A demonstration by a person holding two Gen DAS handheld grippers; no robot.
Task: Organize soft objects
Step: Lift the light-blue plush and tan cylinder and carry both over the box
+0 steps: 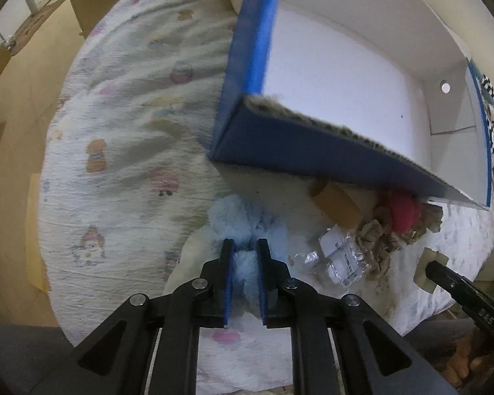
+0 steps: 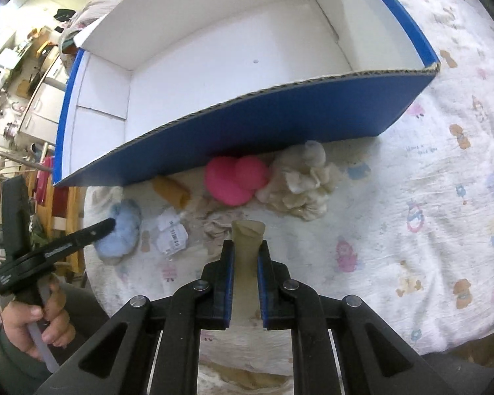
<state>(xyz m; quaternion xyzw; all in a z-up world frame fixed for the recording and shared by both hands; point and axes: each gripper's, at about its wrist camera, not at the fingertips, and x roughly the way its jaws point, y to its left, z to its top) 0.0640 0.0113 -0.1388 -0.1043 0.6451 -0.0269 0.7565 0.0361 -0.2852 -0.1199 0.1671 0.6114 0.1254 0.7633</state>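
Cartoon-print bedsheet (image 2: 428, 197), crumpled label wrapper (image 2: 172, 234) near cardboard tube (image 2: 172, 190), cluttered shelves (image 2: 23, 75) behind

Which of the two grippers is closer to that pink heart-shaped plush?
Right. The right gripper, shut on a beige tube, sits just in front of the pink plush; the left gripper is farther off, clamping the blue fluffy toy.

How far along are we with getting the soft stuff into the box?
Nothing looks done: the box shows only bare white inside. In hand: left gripper is shut on the blue fluff, right gripper on a beige piece. Left on the sheet: pink plush, cream fluff, tan roll.
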